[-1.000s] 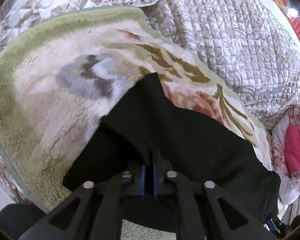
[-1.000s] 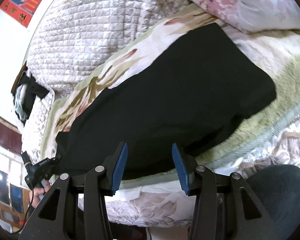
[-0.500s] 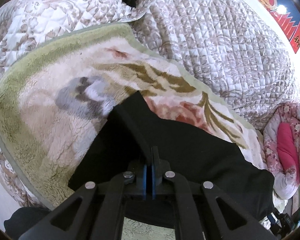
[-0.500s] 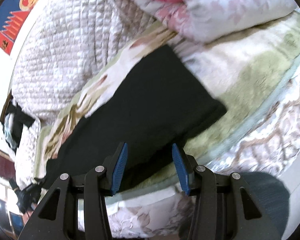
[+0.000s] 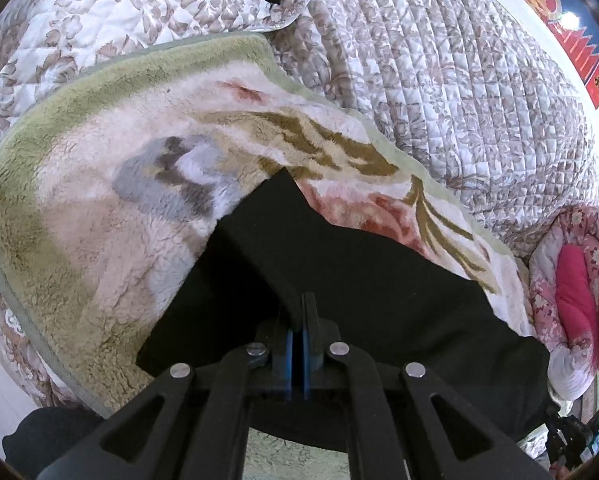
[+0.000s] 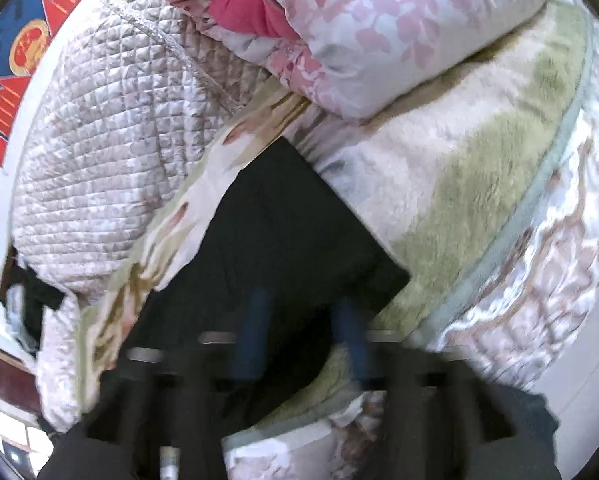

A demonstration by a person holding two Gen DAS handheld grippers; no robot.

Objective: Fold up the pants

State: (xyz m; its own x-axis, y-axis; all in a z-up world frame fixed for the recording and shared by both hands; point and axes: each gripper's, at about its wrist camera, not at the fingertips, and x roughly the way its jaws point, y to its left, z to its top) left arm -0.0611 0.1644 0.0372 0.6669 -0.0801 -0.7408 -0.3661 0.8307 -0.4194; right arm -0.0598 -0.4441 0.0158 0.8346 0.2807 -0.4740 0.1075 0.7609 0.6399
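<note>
Here, black pants (image 5: pixel 363 280) lie lengthwise on the floral fleece blanket (image 5: pixel 99 208), which covers the quilted bedspread (image 5: pixel 459 80). Left gripper (image 5: pixel 302 320): blue pads together, pinching a raised ridge of the pants' near edge at the blanket's left end, likely so the layer can be carried over in a fold. Right gripper (image 6: pixel 303 332): blurred, jaws closing over the pants' near edge toward the blanket's right end; fabric sits between the pads, contact unclear. Pink quilt (image 6: pixel 379 32) is stacked at the blanket's far right corner, clear of the pants.
</note>
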